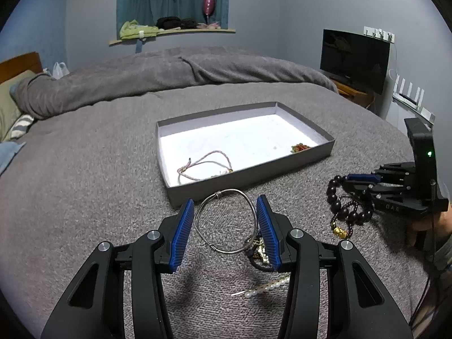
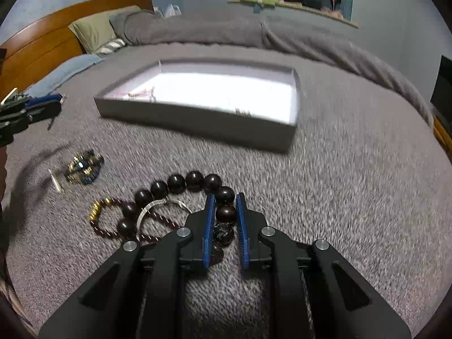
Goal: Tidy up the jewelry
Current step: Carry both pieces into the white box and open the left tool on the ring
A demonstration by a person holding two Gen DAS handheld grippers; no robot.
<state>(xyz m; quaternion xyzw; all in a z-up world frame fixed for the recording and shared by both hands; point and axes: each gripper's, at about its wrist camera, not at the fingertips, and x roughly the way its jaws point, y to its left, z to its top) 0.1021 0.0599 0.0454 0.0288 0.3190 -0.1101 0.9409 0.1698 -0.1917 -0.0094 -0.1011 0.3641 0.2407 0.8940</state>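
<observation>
A shallow grey box with a white floor lies on the grey bedspread; it holds a pink cord bracelet and a small red-green piece. My left gripper is open, its pads either side of a silver wire bangle lying on the bed. My right gripper is shut on a bracelet of large dark wooden beads, pinching one bead low over the bed; it also shows in the left wrist view. A small dark-red bead bracelet with gold beads and a thin silver ring lie under the big beads.
A tangle of gold and black jewelry and a pearl hair clip lie by my left gripper. A blue-gold bracelet lies to the left in the right wrist view. A folded grey duvet, pillows and a headboard lie behind the box. A TV stands at right.
</observation>
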